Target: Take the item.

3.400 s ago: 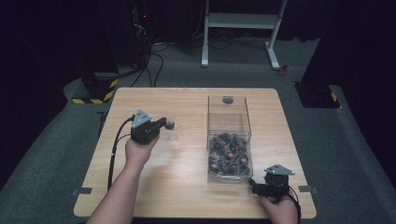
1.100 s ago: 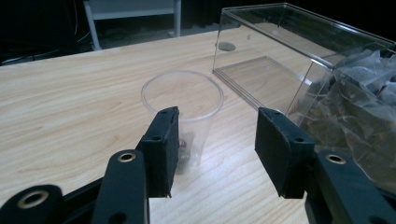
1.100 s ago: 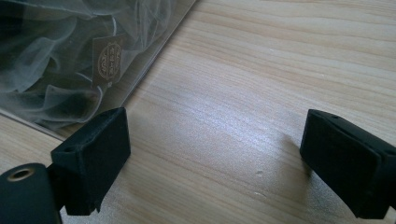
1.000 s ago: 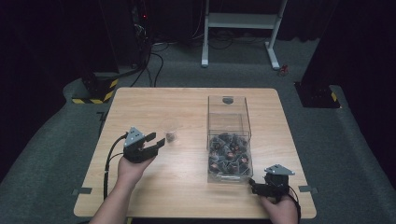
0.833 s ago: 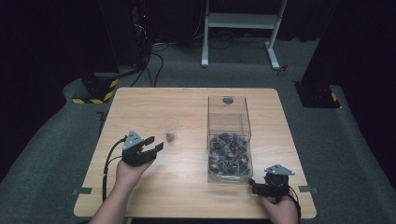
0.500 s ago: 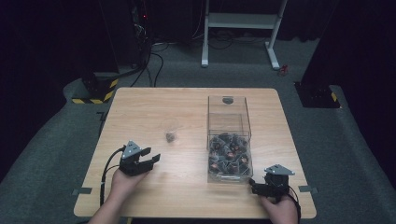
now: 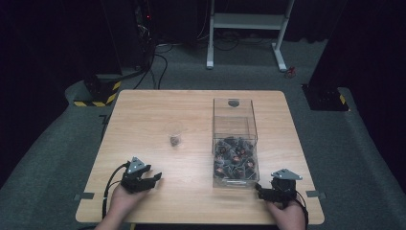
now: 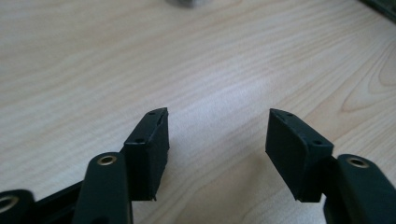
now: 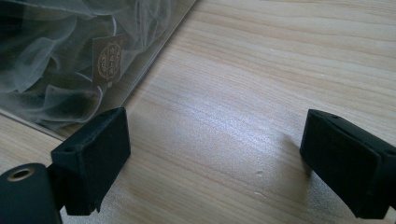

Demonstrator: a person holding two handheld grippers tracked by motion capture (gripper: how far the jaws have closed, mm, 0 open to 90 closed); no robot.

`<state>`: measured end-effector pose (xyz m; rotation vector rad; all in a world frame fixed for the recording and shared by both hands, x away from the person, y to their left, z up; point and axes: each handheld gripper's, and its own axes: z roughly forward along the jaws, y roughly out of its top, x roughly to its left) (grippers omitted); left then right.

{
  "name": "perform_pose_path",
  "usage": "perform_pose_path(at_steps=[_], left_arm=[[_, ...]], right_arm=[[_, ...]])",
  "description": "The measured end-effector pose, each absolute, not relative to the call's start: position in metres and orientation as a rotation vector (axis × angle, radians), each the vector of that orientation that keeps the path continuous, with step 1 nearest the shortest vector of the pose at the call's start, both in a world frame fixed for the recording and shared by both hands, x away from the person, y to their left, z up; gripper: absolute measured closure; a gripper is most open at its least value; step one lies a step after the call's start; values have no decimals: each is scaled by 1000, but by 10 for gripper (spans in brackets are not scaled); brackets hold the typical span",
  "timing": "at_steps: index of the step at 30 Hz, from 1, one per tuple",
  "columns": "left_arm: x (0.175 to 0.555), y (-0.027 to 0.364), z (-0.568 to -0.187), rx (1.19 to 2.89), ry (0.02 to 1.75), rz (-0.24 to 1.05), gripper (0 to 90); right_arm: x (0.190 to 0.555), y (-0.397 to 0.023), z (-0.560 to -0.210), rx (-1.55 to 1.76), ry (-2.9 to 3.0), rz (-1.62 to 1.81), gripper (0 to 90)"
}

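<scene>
The left gripper [image 7: 152, 178] is resting low at the near left corner of the wooden table [image 7: 143, 120]. Its jaws have just been opening and are now standing wide apart, with nothing between them; in the left gripper view I am seeing only bare wood between the two black pads [image 8: 152, 149]. The right gripper [image 7: 262, 191] is lying at the near right edge, just beside the near wall of the clear plastic box [image 7: 234, 143]. Its jaws are also spread wide and are holding nothing, and in the right gripper view the box wall with the tea bags [image 9: 70, 70] behind it is showing close to one jaw.

Farther in, near the middle of the table, a small clear cup [image 7: 174, 135] is standing upright, well apart from both grippers, with one tea bag [image 7: 174, 141] lying in its bottom. The box is still holding many tea bags.

I am judging that one bag is already delivered and the hands are pausing. The next move is probably asking one gripper to go over the open box top, come down on a single bag and close gently.
</scene>
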<state>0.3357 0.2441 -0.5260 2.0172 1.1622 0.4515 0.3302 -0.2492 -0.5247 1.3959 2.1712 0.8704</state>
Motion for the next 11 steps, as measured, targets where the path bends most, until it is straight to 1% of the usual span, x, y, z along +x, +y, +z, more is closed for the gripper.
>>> perform_pose_path(at_steps=[4,6,11], left_arm=[[334,237,-527,2069,1118,521,350],[334,236,-528,2065,1122,518,334],[333,237,-528,2065,1117,517,330]], right_arm=[[330,-249,-525,1395,2172,870,82],[330,-249,-525,1401,2170,871,82],[330,-249,-525,1397,2171,870,82]])
